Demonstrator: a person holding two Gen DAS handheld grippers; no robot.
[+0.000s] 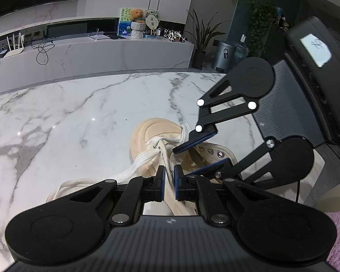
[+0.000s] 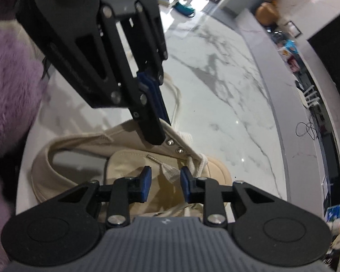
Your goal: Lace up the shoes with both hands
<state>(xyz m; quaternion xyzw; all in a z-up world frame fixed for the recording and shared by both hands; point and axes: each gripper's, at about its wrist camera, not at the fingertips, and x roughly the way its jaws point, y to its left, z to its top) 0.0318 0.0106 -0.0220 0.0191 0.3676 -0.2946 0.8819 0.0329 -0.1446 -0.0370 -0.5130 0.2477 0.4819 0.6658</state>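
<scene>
Presently, cream canvas shoe lies on marble table, white lace partly threaded. Left gripper pinches the eyelet flap; right gripper stands parted around the lace tip. Heel hidden.

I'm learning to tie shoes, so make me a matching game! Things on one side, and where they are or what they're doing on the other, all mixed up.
Things:
1. left gripper
2. right gripper
3. teddy bear
4. shoe

Places or states:
A. open, with the lace end between its fingers
B. on the cabinet far behind
C. clamped on the eyelet edge
D. lying on the marble table

Pairs: 1-C, 2-A, 3-B, 4-D
</scene>
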